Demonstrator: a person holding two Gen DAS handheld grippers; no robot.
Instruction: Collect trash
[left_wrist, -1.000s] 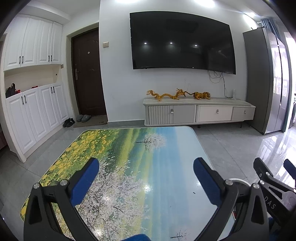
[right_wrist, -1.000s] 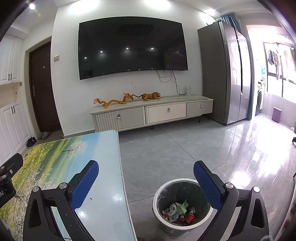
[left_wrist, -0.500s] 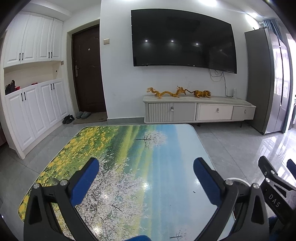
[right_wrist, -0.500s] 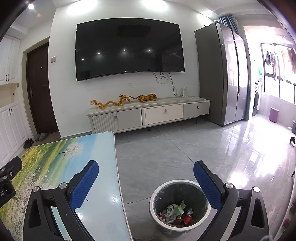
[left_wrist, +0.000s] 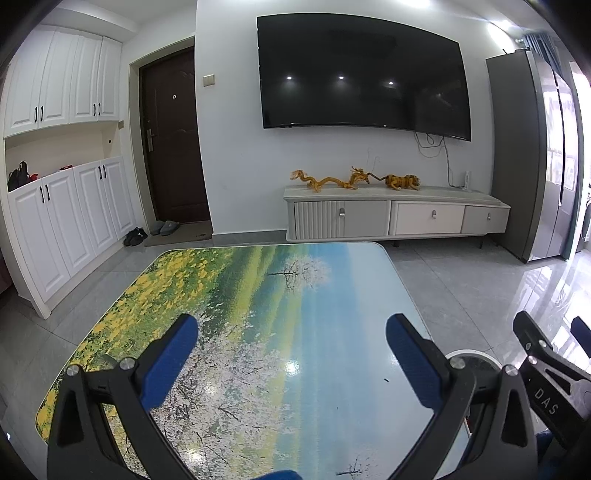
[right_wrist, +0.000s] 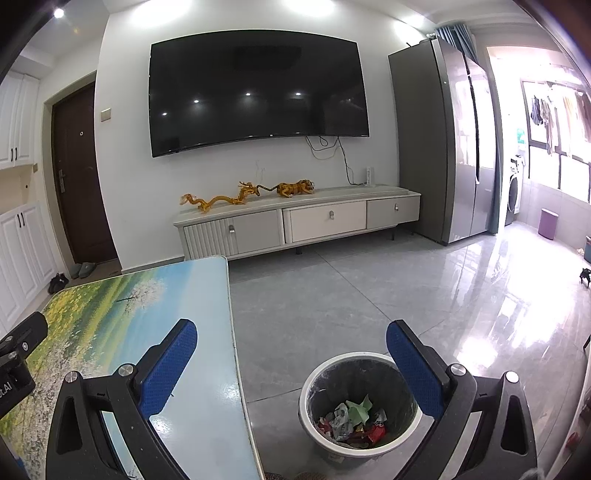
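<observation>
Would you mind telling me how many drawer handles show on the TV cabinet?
3: one on the left drawer, one on the middle drawer, one on the right drawer. None seem hidden.

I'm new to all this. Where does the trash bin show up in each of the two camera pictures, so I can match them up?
Left wrist view: only a sliver of the trash bin rim shows, low right, behind the left gripper finger.
Right wrist view: the bin stands on the floor, bottom centre-right, beside the table edge, crumpled wrappers inside.
Shared landmark: the wall television.
</observation>
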